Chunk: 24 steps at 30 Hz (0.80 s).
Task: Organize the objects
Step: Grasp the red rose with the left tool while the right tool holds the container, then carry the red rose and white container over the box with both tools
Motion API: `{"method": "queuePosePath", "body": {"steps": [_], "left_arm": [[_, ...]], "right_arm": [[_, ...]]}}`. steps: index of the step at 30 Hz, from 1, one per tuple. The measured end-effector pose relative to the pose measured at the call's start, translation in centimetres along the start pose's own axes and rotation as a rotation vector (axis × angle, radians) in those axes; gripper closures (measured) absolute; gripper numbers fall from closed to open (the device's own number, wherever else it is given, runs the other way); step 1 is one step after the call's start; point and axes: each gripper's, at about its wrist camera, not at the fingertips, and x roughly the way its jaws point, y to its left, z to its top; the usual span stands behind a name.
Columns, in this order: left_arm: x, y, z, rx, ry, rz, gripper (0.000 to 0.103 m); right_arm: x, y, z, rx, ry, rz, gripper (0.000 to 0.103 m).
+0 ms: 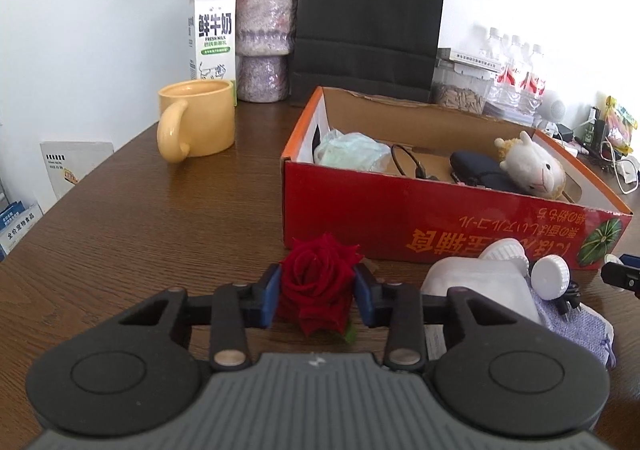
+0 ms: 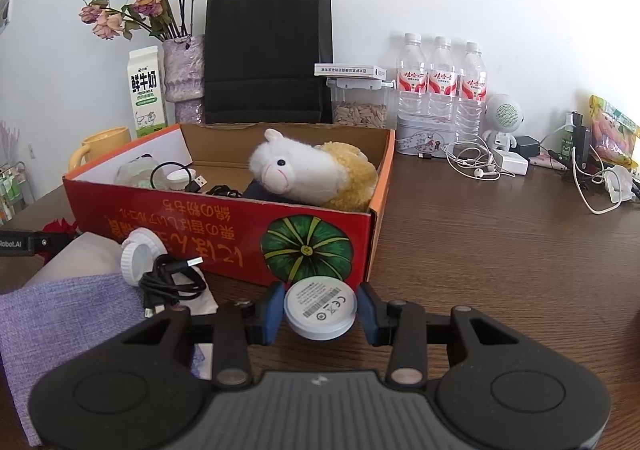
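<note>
My left gripper (image 1: 316, 292) is shut on a red rose (image 1: 320, 278), just in front of the red cardboard box (image 1: 440, 222). My right gripper (image 2: 320, 308) is shut on a round white disc (image 2: 320, 306) with a printed label, in front of the box's (image 2: 192, 226) near wall. The box holds a plush sheep (image 2: 308, 170), a dark pouch (image 1: 484, 170), a cable (image 1: 408, 162) and a wrapped pale bundle (image 1: 352, 154). A white bottle with a screw cap (image 1: 550, 276), a black USB cable (image 2: 172, 278) and a lilac cloth (image 2: 60, 322) lie between the grippers.
A yellow mug (image 1: 196, 122), milk carton (image 1: 212, 34), vase of dried flowers (image 1: 264, 38) and black paper bag (image 1: 368, 22) stand behind the box. Water bottles (image 2: 440, 78), a seed container (image 2: 360, 106), a tin, earphones (image 2: 476, 166) and chargers crowd the back right.
</note>
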Motion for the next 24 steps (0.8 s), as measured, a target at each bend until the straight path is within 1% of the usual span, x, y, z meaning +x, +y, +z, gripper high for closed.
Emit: {"method": "queuePosePath", "body": {"steps": [6,10,19,24], "left_arm": [[-0.4,0.3,-0.2,-0.023,-0.014,0.016,0.068],[-1.2,0.4,-0.4,-0.032,-0.042,0.022,0.069],[-2.8,-0.1,0.1,-0.007,-0.087,0.030,0.069],[-3.6,-0.9,1.0,0.006,-0.123,0.001,0.069]], "right_arm": [[-0.1,0.0,0.0,0.001,-0.006,-0.001,0.065],[-0.3,-0.1,0.0,0.004,-0.021,-0.001,0.065],[-2.0,0.6,-0.1,0.002,-0.081,0.026,0.065],[-3.0,1.7,0.5,-0.013,-0.120,0.058,0.065]]}}
